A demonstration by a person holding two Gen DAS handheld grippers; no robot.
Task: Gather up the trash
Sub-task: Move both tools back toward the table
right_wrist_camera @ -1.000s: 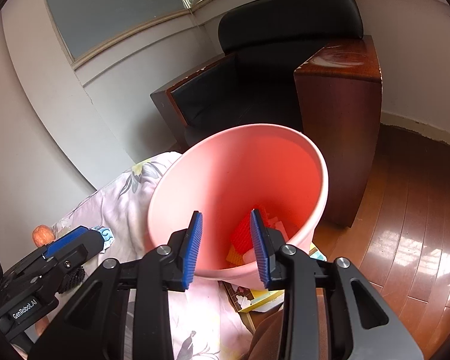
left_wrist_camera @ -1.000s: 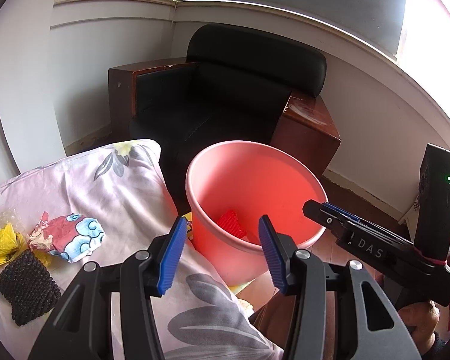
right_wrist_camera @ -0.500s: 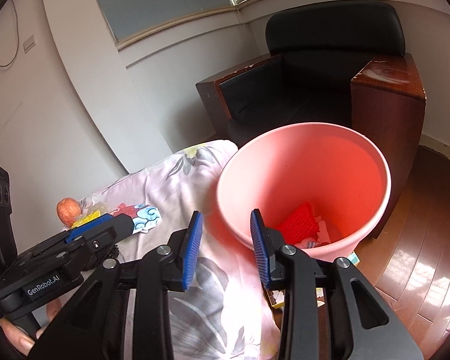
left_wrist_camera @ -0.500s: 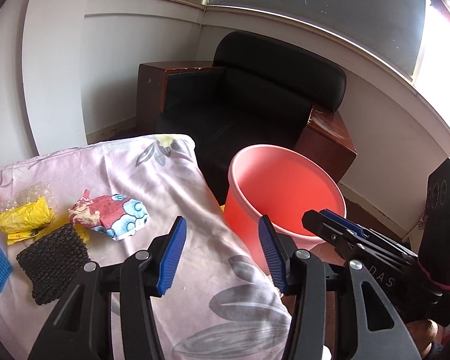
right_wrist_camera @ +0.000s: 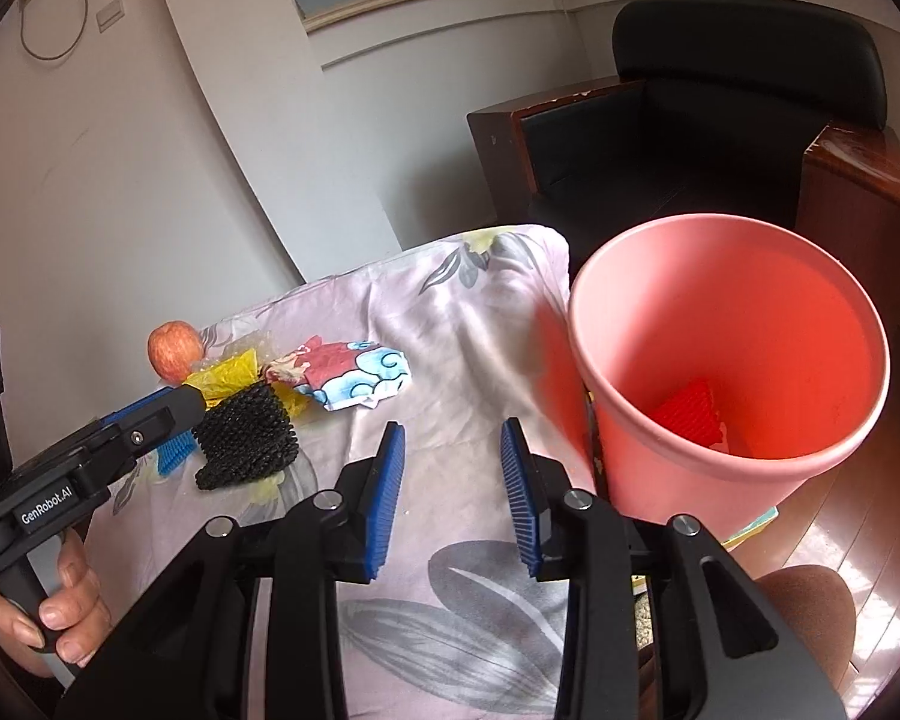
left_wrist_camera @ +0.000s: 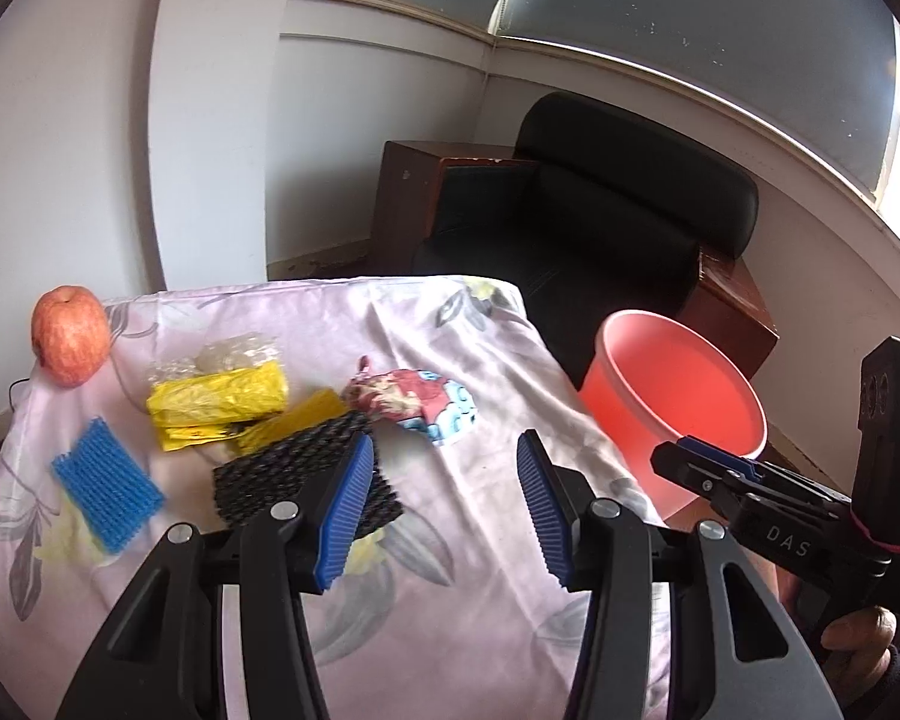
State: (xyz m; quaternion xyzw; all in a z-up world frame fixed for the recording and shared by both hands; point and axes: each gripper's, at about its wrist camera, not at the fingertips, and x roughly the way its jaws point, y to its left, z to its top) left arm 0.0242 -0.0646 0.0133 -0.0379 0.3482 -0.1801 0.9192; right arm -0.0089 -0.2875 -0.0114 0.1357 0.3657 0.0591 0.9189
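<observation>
both units are unloaded. the left gripper (left_wrist_camera: 444, 507) stands with its jaws wide apart and nothing between them; the right gripper (right_wrist_camera: 453, 495) stands with a narrower gap, also released and empty. the remaining trash lies on the floral cloth (left_wrist_camera: 480, 618) ahead of the left gripper. the black foam net (left_wrist_camera: 282, 474) is just beyond and partly behind its left pad; the yellow wrappers (left_wrist_camera: 219, 399) lie farther ahead to the left, touching the net. the blue foam net (left_wrist_camera: 105, 489) lies well to the left, apart from the others. the crumpled printed wrapper (left_wrist_camera: 417, 399) lies straight ahead, between the jaw lines. a clear crinkled film (left_wrist_camera: 234, 354) sits behind the yellow wrappers. the apple (left_wrist_camera: 69, 336) at the far left corner is probably not trash; leave it. the pink bin (right_wrist_camera: 732, 360) stands just to the right of the right gripper, off the cloth edge, with a red foam net (right_wrist_camera: 693, 414) already inside. handling, as judged: all pieces look very light and soft. the foam nets should compress under the pads and spring back, so close fully across the short side near an edge. the wrappers are thin and likely slippery; pinch a raised fold or crumpled ridge, not a flat face. avoid catching the cloth beneath, since it may lift with the piece. light items may cling to the ribbed pads on release over the bin.
</observation>
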